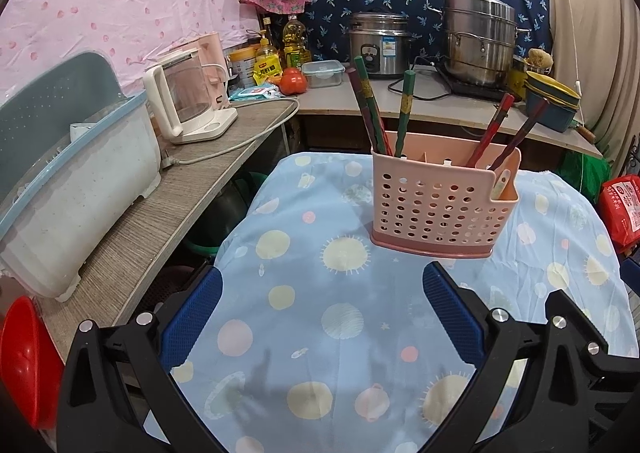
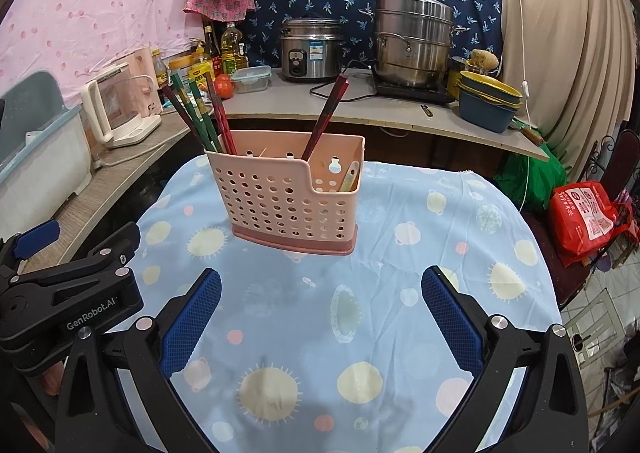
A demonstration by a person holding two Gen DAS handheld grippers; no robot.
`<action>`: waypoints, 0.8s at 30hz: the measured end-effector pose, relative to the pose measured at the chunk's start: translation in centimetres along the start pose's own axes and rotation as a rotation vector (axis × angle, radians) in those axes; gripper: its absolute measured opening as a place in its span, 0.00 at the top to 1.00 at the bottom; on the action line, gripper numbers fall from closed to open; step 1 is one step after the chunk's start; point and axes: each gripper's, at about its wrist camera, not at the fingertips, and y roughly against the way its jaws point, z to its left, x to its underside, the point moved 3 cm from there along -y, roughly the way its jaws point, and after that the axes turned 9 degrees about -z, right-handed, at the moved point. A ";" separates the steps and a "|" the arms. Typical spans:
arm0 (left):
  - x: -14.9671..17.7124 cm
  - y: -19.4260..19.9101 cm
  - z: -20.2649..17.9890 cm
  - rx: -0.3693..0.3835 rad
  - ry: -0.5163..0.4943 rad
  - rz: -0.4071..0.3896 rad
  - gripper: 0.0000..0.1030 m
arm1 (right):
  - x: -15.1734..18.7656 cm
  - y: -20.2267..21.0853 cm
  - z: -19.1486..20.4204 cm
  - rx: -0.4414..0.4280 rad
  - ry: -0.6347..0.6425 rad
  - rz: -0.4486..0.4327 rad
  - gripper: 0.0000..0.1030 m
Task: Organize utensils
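A pink perforated utensil holder stands upright on the desk's planet-print cloth, chopsticks leaning inside. Nearer the cameras, the left gripper and right gripper hover, fingers spread and empty.

Table under a blue planet-print cloth, pink perforated utensil caddy upright on it.

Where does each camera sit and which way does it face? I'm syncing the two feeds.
Left wrist: on the left gripper, low over the table, facing the pink utensil basket; its own open blue fingers show.
Right wrist: on the right gripper, facing the same basket; own fingers and the left gripper show.
Shared: basket, chopsticks, tablecloth.
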 end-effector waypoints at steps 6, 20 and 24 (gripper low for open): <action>0.0 0.0 0.0 0.006 0.002 0.004 0.07 | 0.0 0.0 0.0 0.001 0.000 -0.002 0.06; 0.0 0.1 0.0 0.005 0.001 0.002 0.07 | 0.0 0.0 0.0 0.000 -0.001 -0.002 0.06; 0.0 0.1 0.0 0.003 0.000 0.002 0.07 | 0.0 0.0 0.0 0.001 0.000 -0.001 0.06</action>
